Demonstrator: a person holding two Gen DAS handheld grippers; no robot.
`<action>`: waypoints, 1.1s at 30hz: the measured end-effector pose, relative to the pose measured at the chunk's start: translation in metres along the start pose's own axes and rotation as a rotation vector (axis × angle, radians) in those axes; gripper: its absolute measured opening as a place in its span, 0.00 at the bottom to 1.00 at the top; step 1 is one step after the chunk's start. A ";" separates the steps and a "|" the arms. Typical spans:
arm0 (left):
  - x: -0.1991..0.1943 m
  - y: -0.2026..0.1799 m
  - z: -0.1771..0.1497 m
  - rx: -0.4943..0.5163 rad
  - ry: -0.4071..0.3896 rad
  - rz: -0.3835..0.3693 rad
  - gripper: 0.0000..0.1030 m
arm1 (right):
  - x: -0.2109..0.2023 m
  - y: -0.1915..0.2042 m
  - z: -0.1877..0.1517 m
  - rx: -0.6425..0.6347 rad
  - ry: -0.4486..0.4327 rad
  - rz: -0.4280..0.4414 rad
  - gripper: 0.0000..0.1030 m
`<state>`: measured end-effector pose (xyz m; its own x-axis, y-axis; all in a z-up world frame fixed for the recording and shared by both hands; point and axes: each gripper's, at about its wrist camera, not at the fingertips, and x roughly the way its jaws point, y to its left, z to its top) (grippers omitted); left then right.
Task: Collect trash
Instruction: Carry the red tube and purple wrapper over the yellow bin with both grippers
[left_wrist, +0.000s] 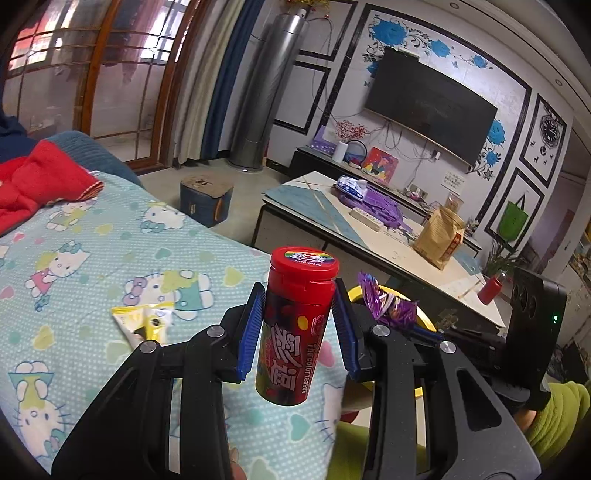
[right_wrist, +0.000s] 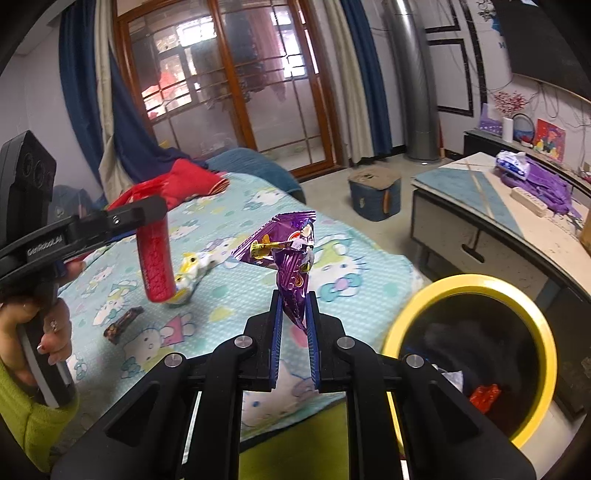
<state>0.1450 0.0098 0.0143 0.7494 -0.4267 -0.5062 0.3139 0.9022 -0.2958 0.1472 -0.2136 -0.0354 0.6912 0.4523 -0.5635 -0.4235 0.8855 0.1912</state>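
Observation:
My left gripper (left_wrist: 300, 325) is shut on a red candy tube (left_wrist: 293, 328) with a red cap, held upright above the bed; the tube also shows in the right wrist view (right_wrist: 155, 254). My right gripper (right_wrist: 293, 325) is shut on a crumpled purple snack wrapper (right_wrist: 291, 258), held above the bed edge; the wrapper also shows in the left wrist view (left_wrist: 384, 301). A yellow-rimmed black bin (right_wrist: 532, 314) stands to the right of the bed with scraps inside. A yellow-white wrapper (left_wrist: 144, 321) and a small brown wrapper (right_wrist: 123, 325) lie on the bed.
The bed has a light blue cartoon-cat sheet (left_wrist: 92, 258) with red clothing (left_wrist: 40, 177) at its far end. A low coffee table (left_wrist: 373, 236) with a paper bag and purple items stands to the right. A blue box (right_wrist: 375, 194) sits on the floor.

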 end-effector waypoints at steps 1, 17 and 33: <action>0.002 -0.003 0.000 0.005 0.003 -0.004 0.28 | -0.002 -0.003 0.000 0.004 -0.004 -0.008 0.12; 0.036 -0.058 -0.011 0.080 0.036 -0.080 0.28 | -0.025 -0.050 -0.011 0.053 -0.031 -0.123 0.12; 0.079 -0.117 -0.032 0.185 0.093 -0.161 0.28 | -0.038 -0.113 -0.039 0.173 -0.007 -0.232 0.12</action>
<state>0.1488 -0.1313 -0.0169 0.6270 -0.5616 -0.5399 0.5323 0.8149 -0.2294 0.1463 -0.3344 -0.0668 0.7623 0.2359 -0.6028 -0.1478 0.9701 0.1927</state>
